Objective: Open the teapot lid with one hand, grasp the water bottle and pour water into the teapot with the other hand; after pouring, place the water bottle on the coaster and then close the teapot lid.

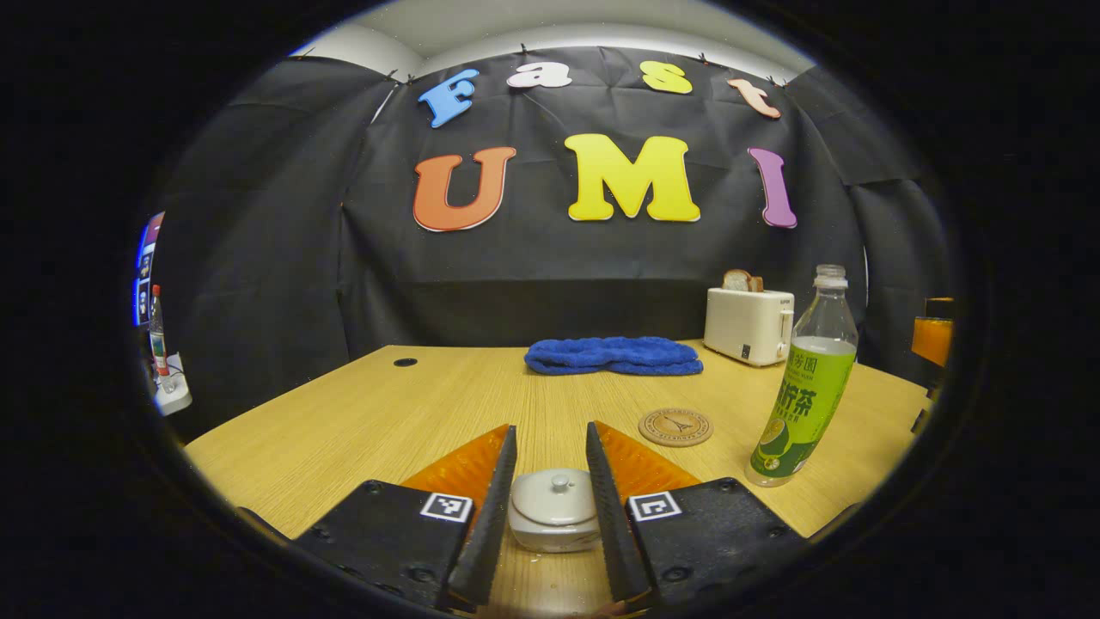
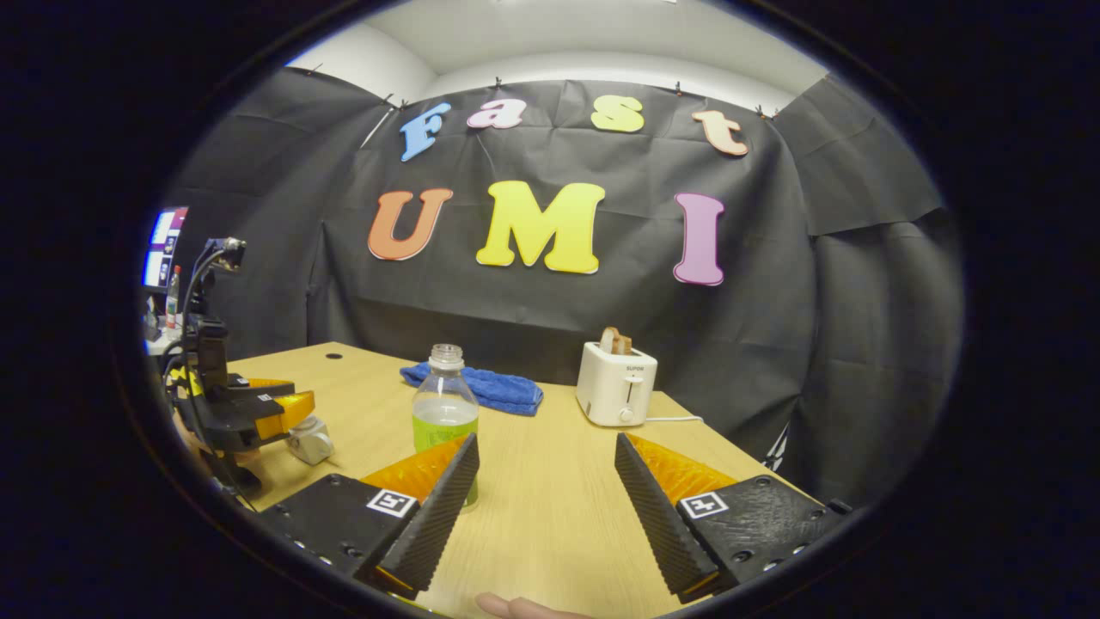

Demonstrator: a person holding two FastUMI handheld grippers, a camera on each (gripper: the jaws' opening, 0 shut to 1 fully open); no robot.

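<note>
A small white teapot (image 1: 554, 516) with its lid (image 1: 557, 492) on sits on the table between the fingers of my left gripper (image 1: 551, 427), which is open and flanks it closely on both sides. To the right stands an uncapped bottle (image 1: 808, 378) of green drink, with a round coaster (image 1: 675, 427) just left of it. In the right gripper view, my right gripper (image 2: 546, 440) is open over bare table, and the bottle (image 2: 444, 404) stands just beyond its left finger. The left gripper (image 2: 296, 421) and teapot (image 2: 309, 440) appear far left.
A folded blue towel (image 1: 614, 355) lies at the back of the wooden table (image 1: 361, 413), and a white toaster (image 1: 748, 325) holding bread stands to its right. The black cloth wall closes the far side. A fingertip of a hand (image 2: 524, 609) shows at the bottom edge.
</note>
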